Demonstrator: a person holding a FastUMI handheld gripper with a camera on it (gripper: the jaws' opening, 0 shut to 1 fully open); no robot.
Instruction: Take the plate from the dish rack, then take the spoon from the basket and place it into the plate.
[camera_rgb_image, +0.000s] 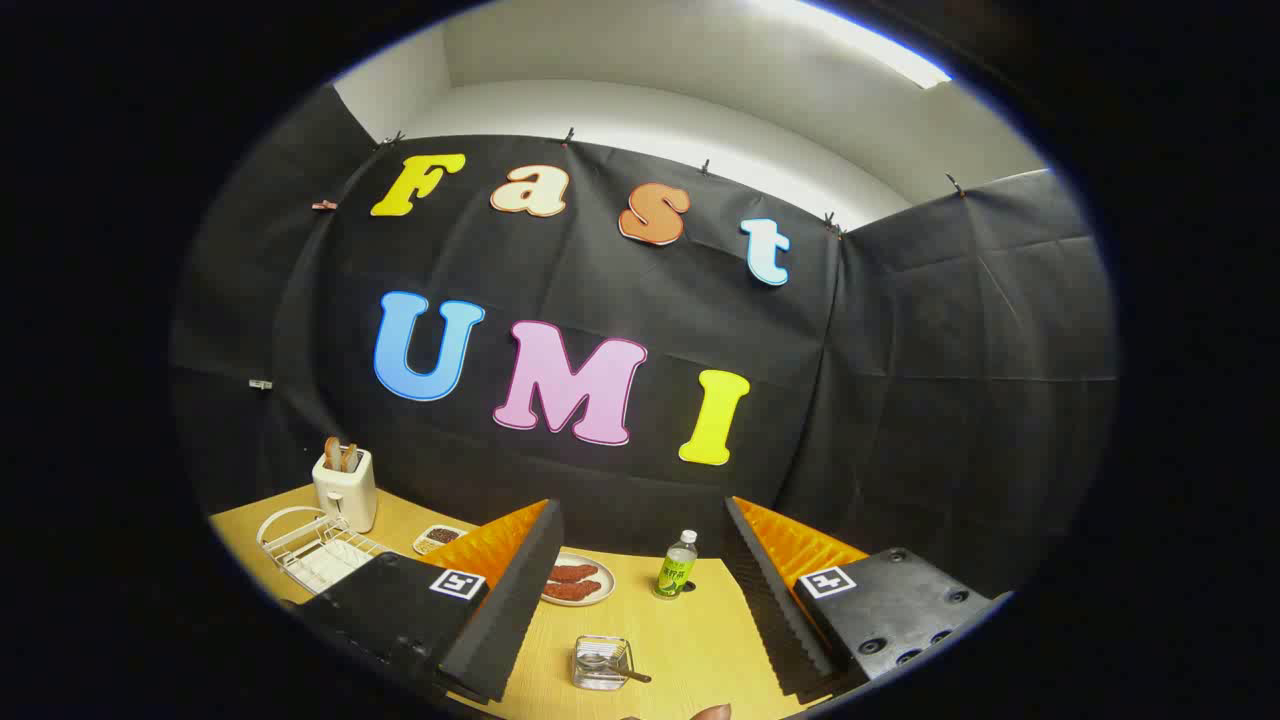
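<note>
Dish rack (318, 552): a white wire rack, standing on the wooden bench (690, 640) at its far left side, beyond my left finger; whether a plate sits in it cannot be determined. Just behind the rack stands a white toaster (346, 488) with bread slices in its slots. Right of the rack lies a small rectangular dish (438, 539) with dark contents, then a round plate (578, 581) carrying reddish-brown food pieces, partly hidden behind my left finger. Further right of the rack, a small bottle with a green label (677, 566) stands upright. The spoon (618, 668) lies in a clear square basket (600, 662), nearer than the rack and between my fingers. My fingers (645, 640) are spread wide apart and grip nothing, held above the bench.
</note>
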